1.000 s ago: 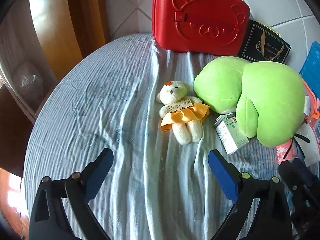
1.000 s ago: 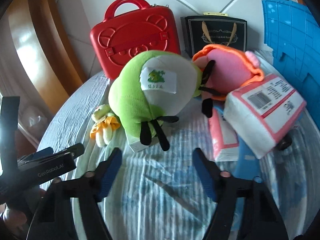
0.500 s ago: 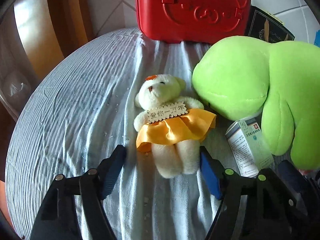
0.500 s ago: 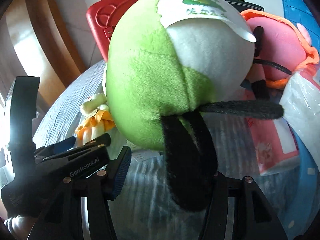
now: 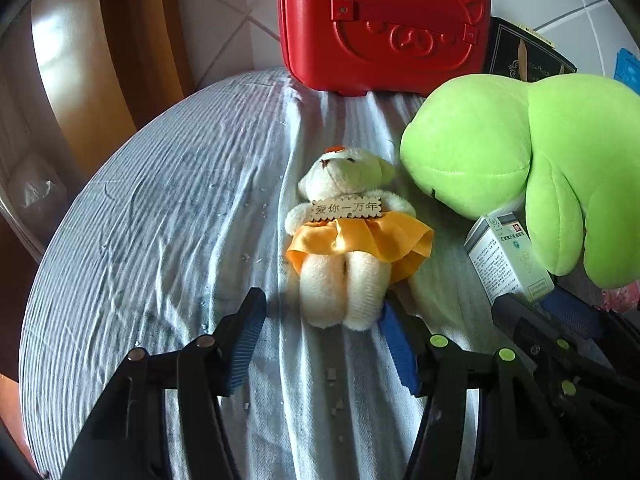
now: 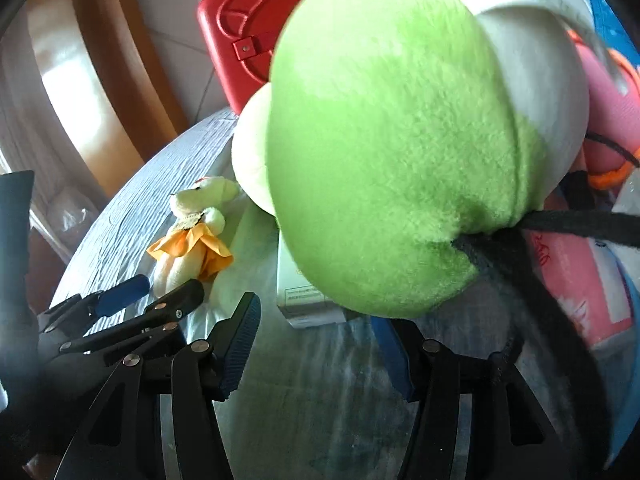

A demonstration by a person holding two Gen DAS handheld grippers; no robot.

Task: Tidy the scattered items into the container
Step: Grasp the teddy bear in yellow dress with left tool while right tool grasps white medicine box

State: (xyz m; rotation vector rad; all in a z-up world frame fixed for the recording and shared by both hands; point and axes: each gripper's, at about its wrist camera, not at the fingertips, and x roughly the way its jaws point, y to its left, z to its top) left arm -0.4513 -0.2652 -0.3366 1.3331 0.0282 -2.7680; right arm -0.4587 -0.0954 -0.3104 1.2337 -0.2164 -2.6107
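A small cream teddy bear in an orange skirt lies on its back on the blue-grey cloth; it also shows in the right wrist view. My left gripper is open, its fingertips on either side of the bear's feet. A big green plush lies to the bear's right and fills the right wrist view. My right gripper is open just below the plush. A white medicine box lies tucked under the plush. A red carry case stands at the back.
A black gift bag stands behind the plush. A pink plush and pink-and-white packets lie at the right. The round table edge curves at the left, with a wooden frame beyond. Crumbs dot the cloth.
My left gripper has moved forward to the bear and now straddles its feet. My right gripper has closed in on the green plush, which now fills its view.
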